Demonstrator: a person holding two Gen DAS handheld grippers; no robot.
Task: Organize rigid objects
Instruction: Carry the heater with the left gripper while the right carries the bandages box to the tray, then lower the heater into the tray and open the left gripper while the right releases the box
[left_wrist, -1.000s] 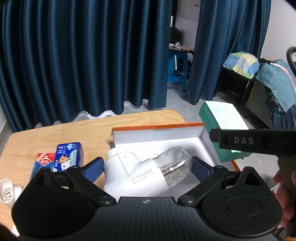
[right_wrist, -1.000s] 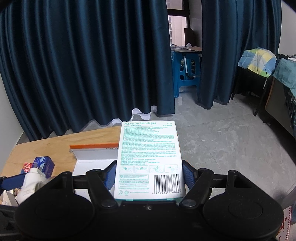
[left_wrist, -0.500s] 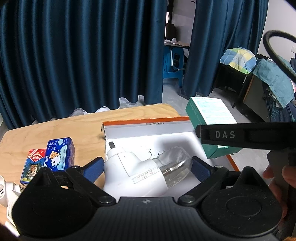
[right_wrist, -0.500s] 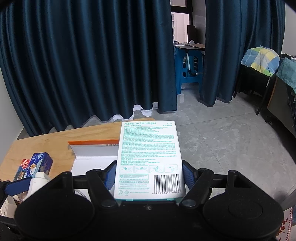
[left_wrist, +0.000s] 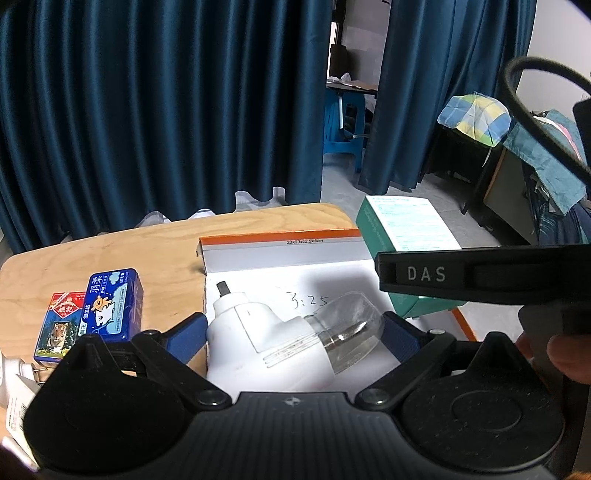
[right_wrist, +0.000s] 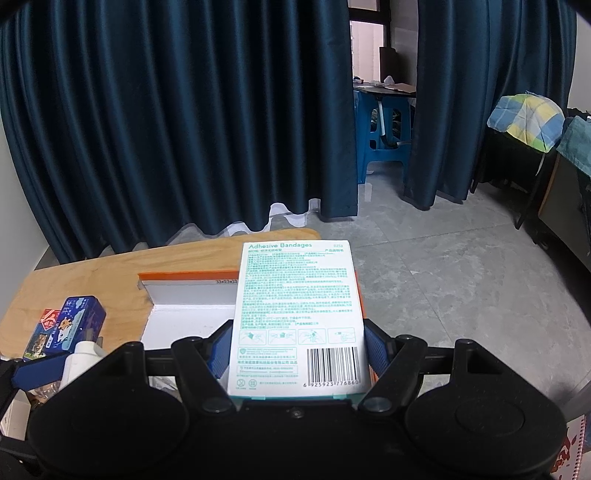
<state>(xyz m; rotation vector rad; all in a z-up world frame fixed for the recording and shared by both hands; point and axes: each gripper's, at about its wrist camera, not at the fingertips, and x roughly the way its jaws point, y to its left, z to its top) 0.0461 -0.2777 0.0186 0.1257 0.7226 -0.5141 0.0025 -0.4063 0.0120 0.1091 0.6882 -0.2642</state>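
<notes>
My left gripper (left_wrist: 291, 332) is shut on a white plug-in device with a clear bottle (left_wrist: 280, 339), held above the near part of an open white box with an orange rim (left_wrist: 280, 258). My right gripper (right_wrist: 297, 350) is shut on a green-and-white adhesive bandages box (right_wrist: 295, 306), held above the right side of the same open box (right_wrist: 184, 291). The bandages box also shows in the left wrist view (left_wrist: 402, 236), to the right of the left gripper. The plug-in device shows at the lower left of the right wrist view (right_wrist: 79, 362).
A blue tissue pack (left_wrist: 110, 302) and a red tiger-print box (left_wrist: 59, 325) lie on the wooden table (left_wrist: 147, 251) left of the open box. Dark blue curtains (left_wrist: 166, 110) hang behind the table. Grey tile floor (right_wrist: 443, 277) lies to the right.
Both grippers have moved slightly nearer over the open box; its floor and the written "3:25" have come into view. Both grips are unchanged.
</notes>
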